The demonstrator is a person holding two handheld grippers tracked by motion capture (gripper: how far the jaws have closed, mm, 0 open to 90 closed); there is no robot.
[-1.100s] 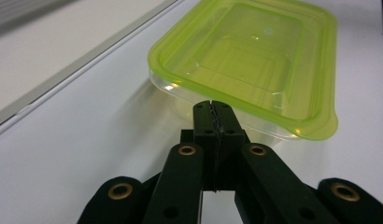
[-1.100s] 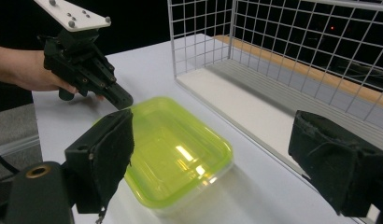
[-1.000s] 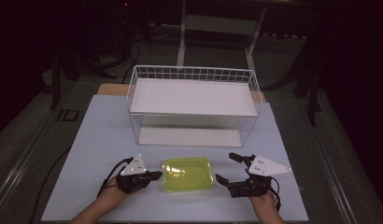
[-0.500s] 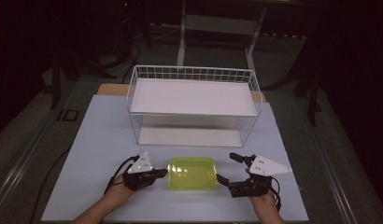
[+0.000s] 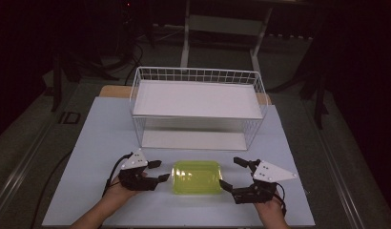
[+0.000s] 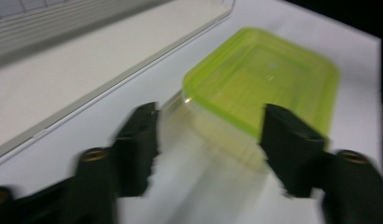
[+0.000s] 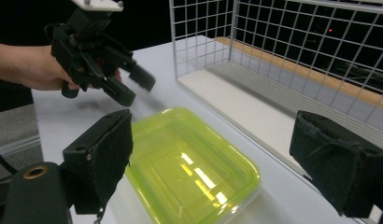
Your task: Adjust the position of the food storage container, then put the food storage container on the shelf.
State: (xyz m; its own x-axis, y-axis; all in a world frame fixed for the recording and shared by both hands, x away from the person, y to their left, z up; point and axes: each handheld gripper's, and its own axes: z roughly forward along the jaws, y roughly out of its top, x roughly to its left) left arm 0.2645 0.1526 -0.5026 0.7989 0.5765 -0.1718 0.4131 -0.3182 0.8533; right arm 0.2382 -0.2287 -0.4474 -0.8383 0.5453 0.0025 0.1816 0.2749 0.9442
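- The green box [image 5: 197, 177] is lying flat on the white desk [image 5: 98, 138], in front of the wire basket [image 5: 198, 107] and well apart from it.
- The box has slid a little to the right compared with a moment ago. Now it is sitting in the middle, between the 2 hand-held grippers.
- The left hand-held gripper [image 5: 159, 171] has come in closer. Its jaws are spread wide, and the near one is just beside the left edge of the box. I cannot tell if it is touching.
- In the left gripper view, the box corner [image 6: 262, 88] is sitting just past the 2 open jaws, so nothing is being pinched.
- The right hand-held gripper [image 5: 233, 172] is also spread wide, with the right end of the box between its jaws, but it is not squeezing.
- To me this means both sides are lining up on the box. Nothing is being held, so the lift is not started.
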